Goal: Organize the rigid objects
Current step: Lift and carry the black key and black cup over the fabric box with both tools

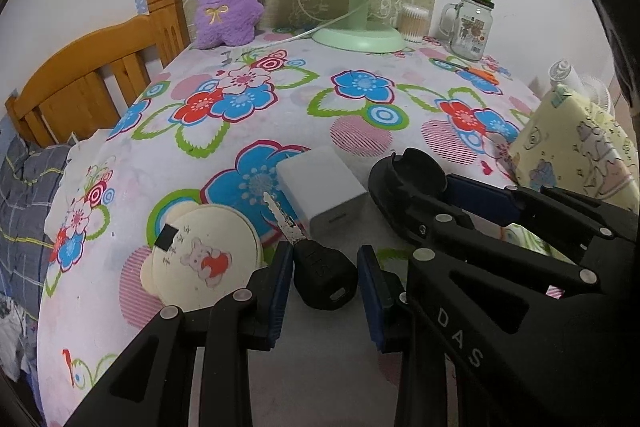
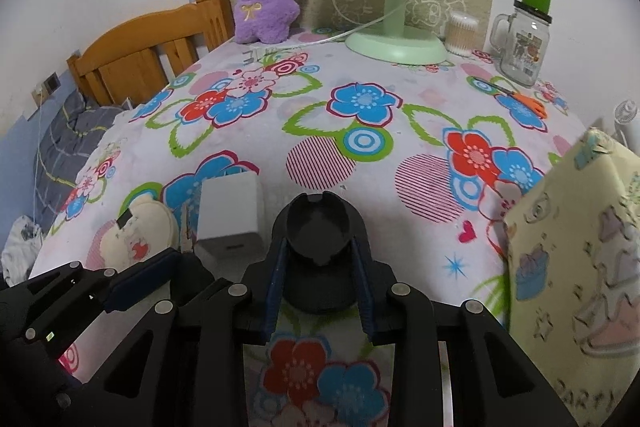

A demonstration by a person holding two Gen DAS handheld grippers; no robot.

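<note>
Table [image 1: 280,115], flowered cloth: my work surface.
Black holder [image 2: 318,227]: right gripper [image 2: 320,291] pinches it (ready to lift).
White charger [image 1: 322,187]: lying between, waiting.
Key [image 1: 320,273]: left gripper [image 1: 325,291] clamps its black head.

The left gripper [image 1: 325,291] fills the lower middle of its own view, both black arms reaching up from the bottom edge, its blue pads [image 1: 280,291] closed on the black head of a key [image 1: 324,281]. The right gripper [image 2: 320,279] sits at lower centre of its view, pointing downward, blue pads [image 2: 276,287] clamped on the sides of a black holder [image 2: 318,239]. The two grippers lie just beside each other.
</note>
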